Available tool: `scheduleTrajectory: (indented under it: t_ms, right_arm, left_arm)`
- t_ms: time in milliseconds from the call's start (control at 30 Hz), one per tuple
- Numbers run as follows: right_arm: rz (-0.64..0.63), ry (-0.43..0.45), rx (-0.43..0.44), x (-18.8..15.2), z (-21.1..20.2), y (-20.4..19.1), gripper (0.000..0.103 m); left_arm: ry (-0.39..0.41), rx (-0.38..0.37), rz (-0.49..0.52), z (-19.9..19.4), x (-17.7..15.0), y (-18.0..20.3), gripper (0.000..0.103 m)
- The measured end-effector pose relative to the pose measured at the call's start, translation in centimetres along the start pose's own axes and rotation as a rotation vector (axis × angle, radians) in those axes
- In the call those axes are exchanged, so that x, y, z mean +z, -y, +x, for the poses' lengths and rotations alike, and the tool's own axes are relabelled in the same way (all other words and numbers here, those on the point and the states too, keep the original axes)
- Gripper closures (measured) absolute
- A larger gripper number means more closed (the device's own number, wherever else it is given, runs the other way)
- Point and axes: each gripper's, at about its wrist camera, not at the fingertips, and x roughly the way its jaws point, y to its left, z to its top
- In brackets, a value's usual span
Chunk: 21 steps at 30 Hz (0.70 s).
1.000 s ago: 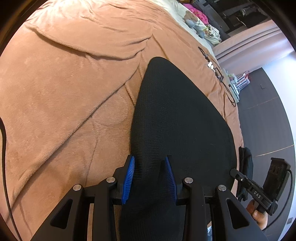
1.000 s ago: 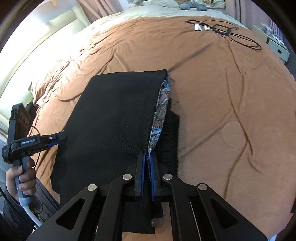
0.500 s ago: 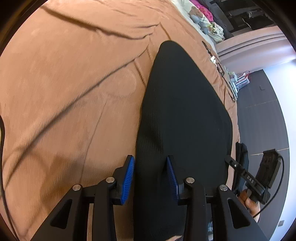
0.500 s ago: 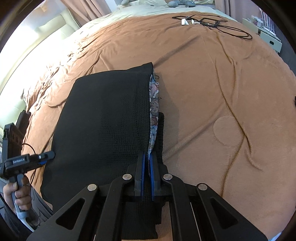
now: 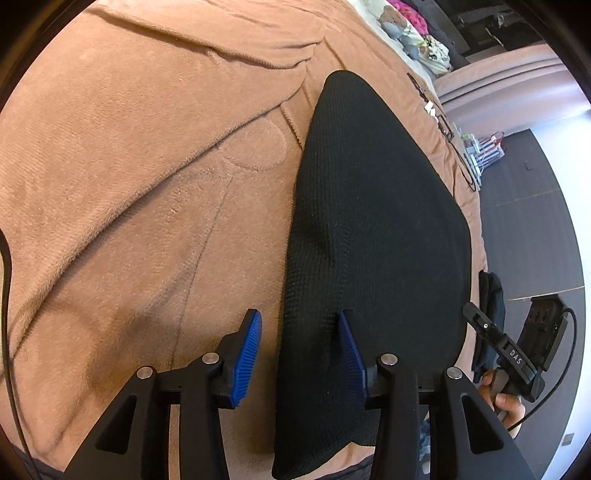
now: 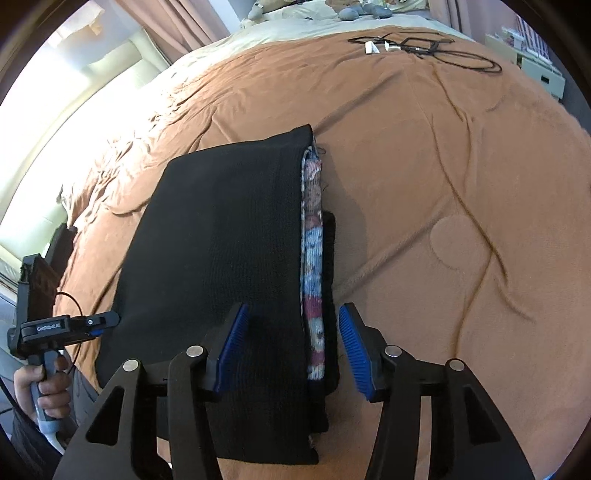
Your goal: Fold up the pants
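Note:
The black knit pants (image 5: 369,221) lie folded flat on the brown blanket (image 5: 147,166). My left gripper (image 5: 301,350) hovers over their near left edge with its jaws opening. The left blue pad stands clear of the cloth and nothing is pinched. In the right wrist view the pants (image 6: 221,240) show a patterned lining (image 6: 312,258) along the folded right edge. My right gripper (image 6: 291,343) straddles that edge, its jaws opening with both pads off the cloth. Each view shows the other gripper at the side, held in a hand (image 6: 40,387).
Black cables (image 6: 424,48) lie on the far part of the blanket (image 6: 443,166). Soft toys and clothes (image 5: 406,33) sit at the bed's head. The bed's edge drops to a dark floor (image 5: 535,221) on the right of the left wrist view.
The right jaws were shut on the pants' edge and now stand apart, having let it go. The left jaws have widened and the cloth between them has settled flat.

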Motion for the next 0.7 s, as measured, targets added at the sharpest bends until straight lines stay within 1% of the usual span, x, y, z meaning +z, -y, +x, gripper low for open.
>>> scheduleTrajectory:
  t_ms: [100,233,267,300,333,367,400,433,467,500,567,633,700]
  right_arm:
    - [0.017,-0.011,0.026,-0.5,0.4,0.5,0.054]
    - [0.002,-0.021,0.04,-1.2,1.2,0.8,0.054]
    - [0.009,-0.02,0.049,-1.1,1.4,1.0,0.057]
    - [0.022,-0.022,0.063,-1.2,1.5,1.4,0.057]
    - [0.035,-0.023,0.072,-1.2,1.7,1.7,0.058]
    - [0.039,-0.019,0.076,-1.2,1.9,1.9,0.059]
    - [0.04,-0.015,0.077,-1.3,2.0,2.0,0.059]
    - [0.045,-0.013,0.078,-1.4,2.1,2.0,0.061]
    - [0.053,-0.012,0.081,-1.6,2.0,1.9,0.062]
    - [0.064,-0.013,0.084,-1.6,1.9,2.0,0.066]
    - [0.079,-0.017,0.094,-1.8,1.5,2.1,0.08]
    - [0.095,-0.025,0.107,-2.0,1.0,2.2,0.085]
    - [0.103,-0.031,0.113,-2.3,0.6,2.1,0.086]
  left_arm:
    - [-0.006,-0.002,-0.008,0.3,-0.2,-0.1,0.056]
    - [-0.006,-0.021,-0.032,0.6,-0.8,0.1,0.056]
    - [-0.006,-0.023,-0.032,0.6,-1.0,0.1,0.056]
    - [-0.008,-0.028,-0.028,0.6,-1.4,0.2,0.058]
    - [-0.008,-0.029,-0.024,0.6,-1.7,0.3,0.065]
    - [-0.006,-0.024,-0.019,0.6,-1.8,0.5,0.068]
    - [0.0,-0.014,-0.009,0.6,-2.0,0.6,0.077]
    - [0.001,-0.017,-0.006,0.5,-2.1,0.7,0.081]
    - [0.004,-0.02,-0.003,0.2,-2.1,0.7,0.082]
    - [0.01,-0.023,0.005,-0.2,-2.2,0.9,0.083]
    - [0.018,-0.024,0.022,-1.1,-2.3,1.3,0.084]
    - [0.021,-0.026,0.037,-1.7,-2.5,1.6,0.084]
    - [0.022,-0.024,0.051,-2.5,-2.6,1.9,0.084]
